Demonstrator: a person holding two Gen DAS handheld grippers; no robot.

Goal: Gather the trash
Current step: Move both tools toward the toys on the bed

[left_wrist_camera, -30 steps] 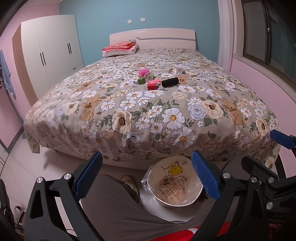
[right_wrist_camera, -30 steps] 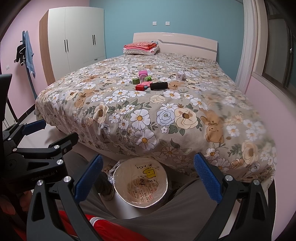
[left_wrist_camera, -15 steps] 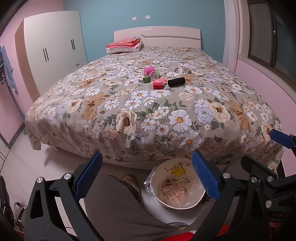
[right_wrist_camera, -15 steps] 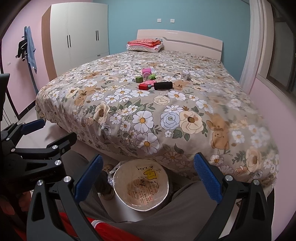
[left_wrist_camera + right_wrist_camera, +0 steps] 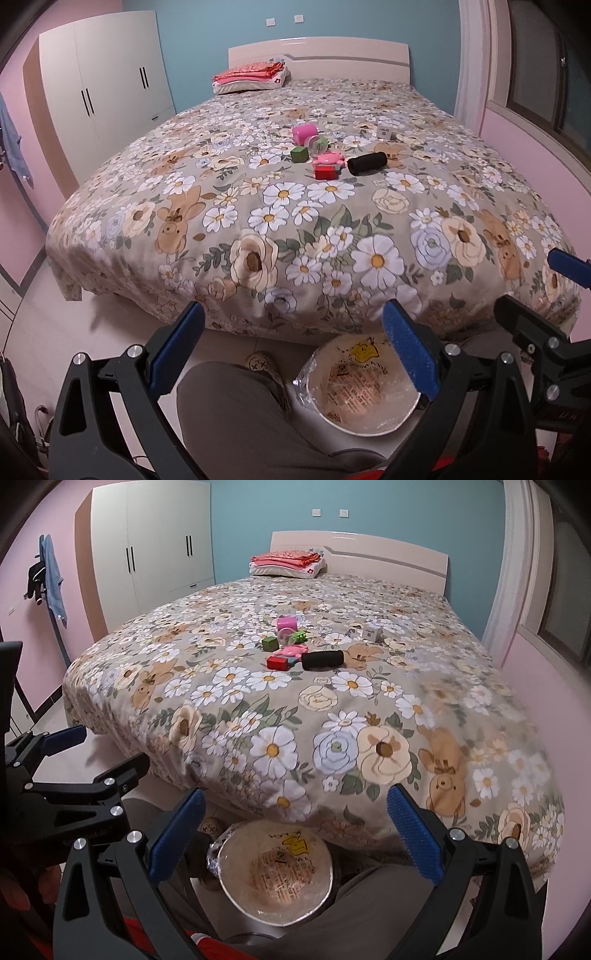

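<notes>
Spread left gripper (image 5: pixel 293 347) above bag-lined bin (image 5: pixel 360 387), before floral bed (image 5: pixel 295 221)

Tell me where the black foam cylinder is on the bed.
In both wrist views the black foam cylinder lies on its side mid-bed on the floral bedspread, just right of the pink plastic toy and red block.

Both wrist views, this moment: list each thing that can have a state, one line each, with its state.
left gripper: open, empty
right gripper: open, empty
bin: on the floor at the bed's foot, lined with a bag
black roll: lying on its side on the bed
pink cup: tipped over
wardrobe: doors shut
</notes>
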